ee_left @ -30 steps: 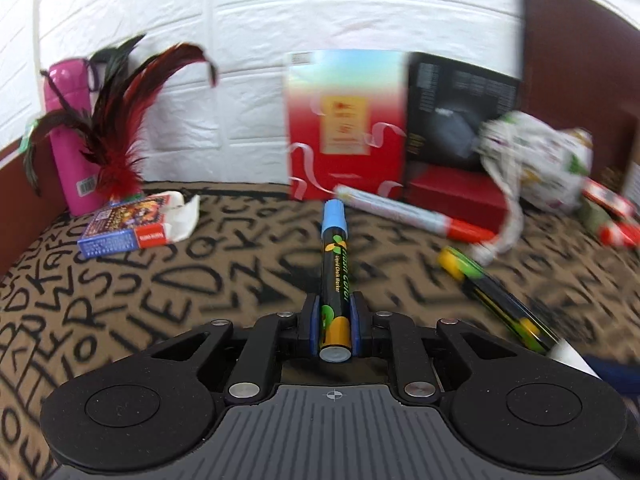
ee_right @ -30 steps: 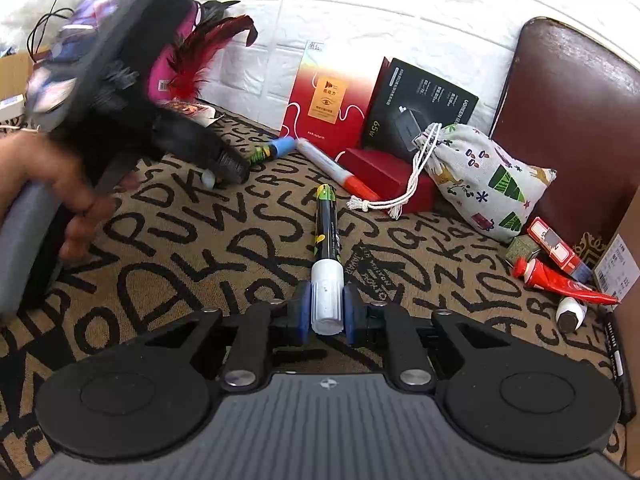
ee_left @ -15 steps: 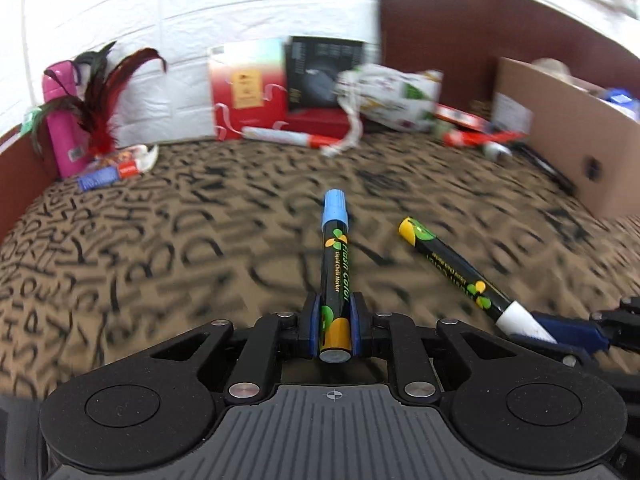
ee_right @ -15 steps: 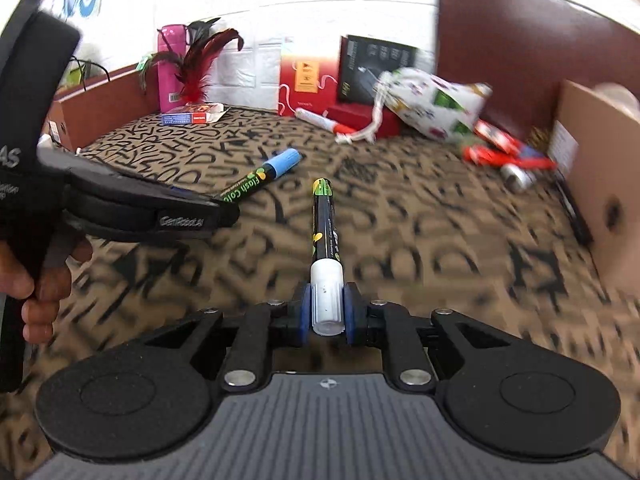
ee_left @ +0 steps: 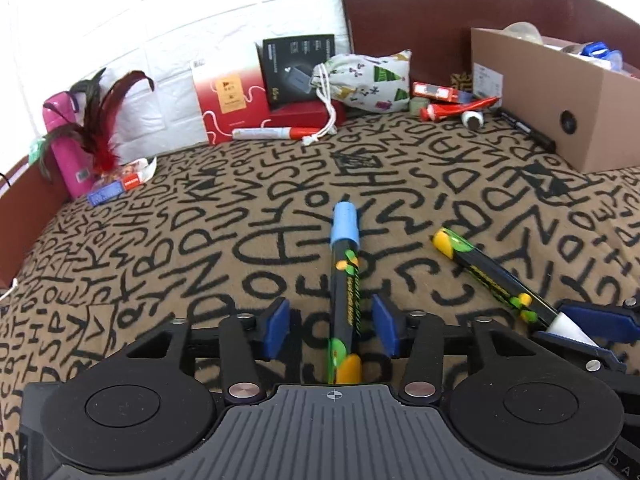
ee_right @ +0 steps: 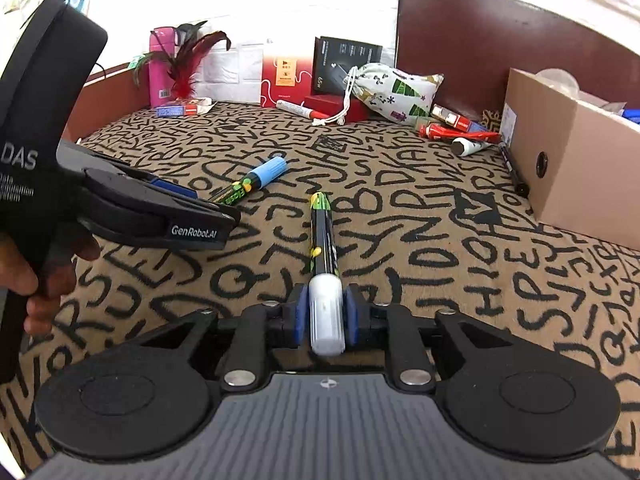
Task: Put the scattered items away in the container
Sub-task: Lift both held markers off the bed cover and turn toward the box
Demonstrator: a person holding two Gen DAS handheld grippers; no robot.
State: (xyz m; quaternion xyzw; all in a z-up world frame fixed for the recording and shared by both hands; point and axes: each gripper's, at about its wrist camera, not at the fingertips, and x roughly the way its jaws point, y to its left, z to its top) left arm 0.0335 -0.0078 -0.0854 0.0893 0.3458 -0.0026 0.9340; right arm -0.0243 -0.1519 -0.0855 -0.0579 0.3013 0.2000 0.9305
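Note:
My left gripper (ee_left: 330,328) hangs low over the lettered cloth, its jaws opening. The blue-capped marker (ee_left: 345,276) lies on the cloth between the blue pads (ee_left: 276,326), touched by neither. From the right wrist view the left gripper (ee_right: 218,218) is at the left, with the blue-capped marker (ee_right: 256,178) under its tips. My right gripper (ee_right: 326,316) has the white cap of the black marker (ee_right: 325,240) between its pads. Its jaws are opening, and the pads still touch the cap. The cardboard box (ee_left: 560,100) (ee_right: 580,168) stands at the right.
Along the back wall stand a pink bottle with feathers (ee_left: 68,136), red and black boxes (ee_left: 296,68), a drawstring pouch (ee_left: 368,80) and a red-capped marker (ee_left: 276,133). Tubes (ee_left: 460,108) and a black pen (ee_left: 528,130) lie beside the cardboard box. A hand (ee_right: 36,280) holds the left gripper.
The left jaws have opened and let go of the blue-capped marker, which now rests on the cloth. Both views have swung right, bringing the cardboard box in. The right jaws stand slightly wider.

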